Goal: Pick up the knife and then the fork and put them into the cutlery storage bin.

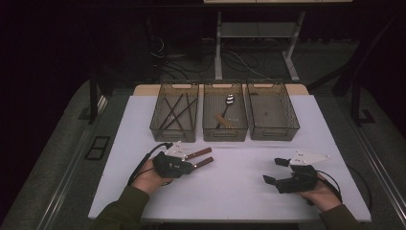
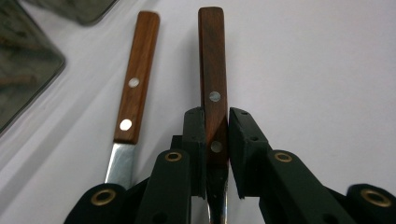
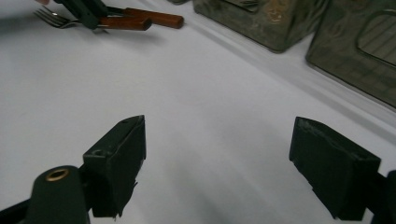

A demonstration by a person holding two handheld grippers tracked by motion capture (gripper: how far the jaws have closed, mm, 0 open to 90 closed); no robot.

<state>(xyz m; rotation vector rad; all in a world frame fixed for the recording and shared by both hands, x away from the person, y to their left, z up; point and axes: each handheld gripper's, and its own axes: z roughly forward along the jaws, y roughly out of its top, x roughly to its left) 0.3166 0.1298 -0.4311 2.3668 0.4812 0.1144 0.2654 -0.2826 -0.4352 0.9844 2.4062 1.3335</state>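
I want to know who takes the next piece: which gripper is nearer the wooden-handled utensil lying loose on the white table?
Left. The left gripper, shut on a matching wooden-handled utensil, sits right beside the loose wooden-handled utensil. The right gripper stands open far across the white table.

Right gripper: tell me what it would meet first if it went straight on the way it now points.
The right gripper stands open over bare white table. Straight ahead the way looks free for a long stretch; farther on, probably the wooden-handled utensils at the left gripper, though depth is unclear.
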